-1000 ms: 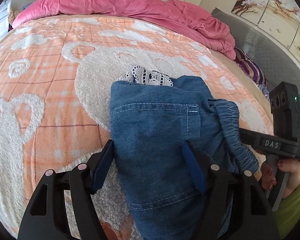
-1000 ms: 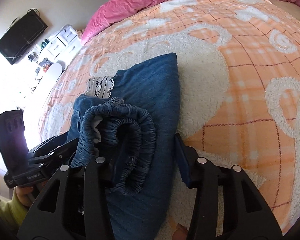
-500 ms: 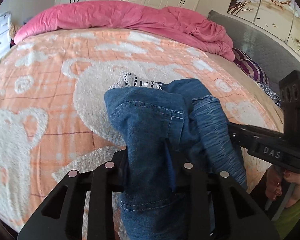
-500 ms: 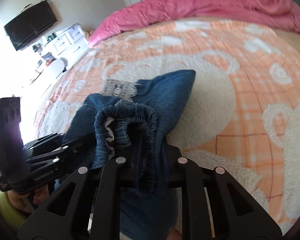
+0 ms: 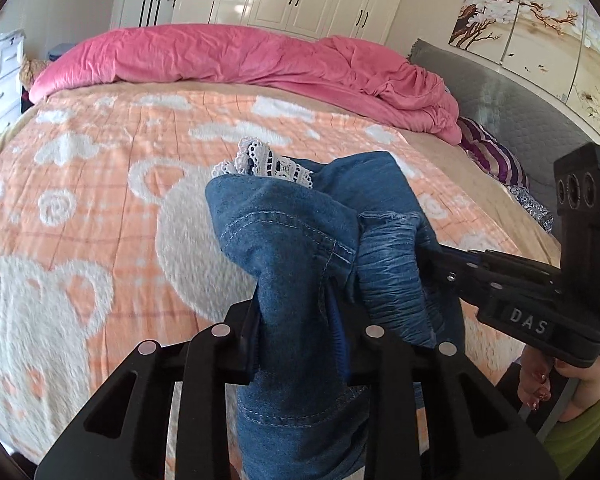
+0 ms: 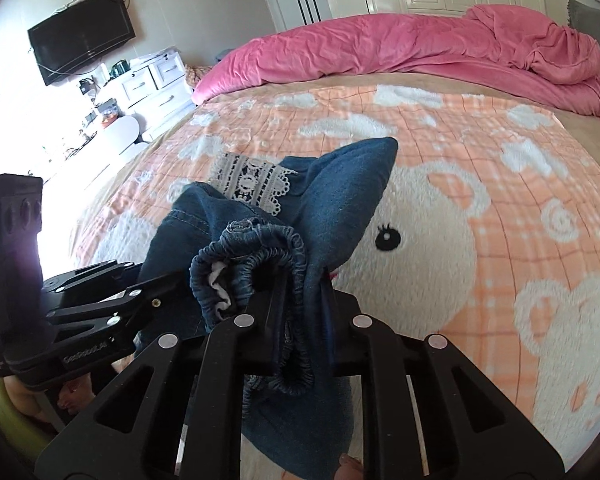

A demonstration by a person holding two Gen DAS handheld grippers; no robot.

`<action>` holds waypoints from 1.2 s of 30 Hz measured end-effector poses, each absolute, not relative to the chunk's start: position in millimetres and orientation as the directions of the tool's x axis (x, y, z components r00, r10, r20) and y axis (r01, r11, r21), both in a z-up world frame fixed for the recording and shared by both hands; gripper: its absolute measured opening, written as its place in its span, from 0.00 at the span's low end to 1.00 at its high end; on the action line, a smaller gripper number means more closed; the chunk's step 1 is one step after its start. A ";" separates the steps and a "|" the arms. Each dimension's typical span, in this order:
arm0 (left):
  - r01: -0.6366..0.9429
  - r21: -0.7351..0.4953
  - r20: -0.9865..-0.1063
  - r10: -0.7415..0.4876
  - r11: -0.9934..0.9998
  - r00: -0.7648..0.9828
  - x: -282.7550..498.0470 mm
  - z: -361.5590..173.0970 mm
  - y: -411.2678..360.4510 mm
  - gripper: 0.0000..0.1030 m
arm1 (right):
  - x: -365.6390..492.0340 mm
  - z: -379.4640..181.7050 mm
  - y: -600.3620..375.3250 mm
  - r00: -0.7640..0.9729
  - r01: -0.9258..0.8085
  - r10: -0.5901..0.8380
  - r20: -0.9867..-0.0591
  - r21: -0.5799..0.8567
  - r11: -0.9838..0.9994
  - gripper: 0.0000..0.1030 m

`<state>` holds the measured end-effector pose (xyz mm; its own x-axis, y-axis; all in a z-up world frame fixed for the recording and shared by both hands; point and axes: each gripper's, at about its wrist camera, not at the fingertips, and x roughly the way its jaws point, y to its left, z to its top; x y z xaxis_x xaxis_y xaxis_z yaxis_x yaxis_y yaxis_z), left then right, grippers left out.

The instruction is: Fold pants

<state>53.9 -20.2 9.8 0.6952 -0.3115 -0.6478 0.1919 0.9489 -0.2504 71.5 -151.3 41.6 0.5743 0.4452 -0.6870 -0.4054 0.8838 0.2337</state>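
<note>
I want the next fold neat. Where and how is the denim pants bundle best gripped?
Probably at the elastic waistband end, from the near side: the pants bunch thick there, and the left gripper and right gripper already pinch it.

wrist views, close, downward, sharing pants [image 5: 300, 240]

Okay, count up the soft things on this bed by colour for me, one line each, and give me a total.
Blue: 1, the denim pants, pinched by the left gripper and right gripper
Pink: 1, the duvet
Orange and white: 1, the blanket
Purple striped: 1, the pillow
Total: 4
</note>
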 end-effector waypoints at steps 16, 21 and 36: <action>0.182 -0.255 -0.648 -0.307 0.950 0.697 127.5 22.0 -14.3 0.26 | 138.1 47.7 -144.5 0.593 -0.383 0.405 -0.696 0.199 0.902 0.09; 0.171 -0.256 -0.655 -0.301 0.951 0.693 143.4 15.9 -12.9 0.26 | 155.3 44.9 -142.3 0.591 -0.378 0.395 -0.704 0.192 0.906 0.09; 0.121 -0.251 -0.697 -0.266 0.960 0.666 165.9 -27.7 0.0 0.26 | 186.0 -10.9 -160.9 0.521 -0.272 0.340 -0.783 0.225 0.935 0.09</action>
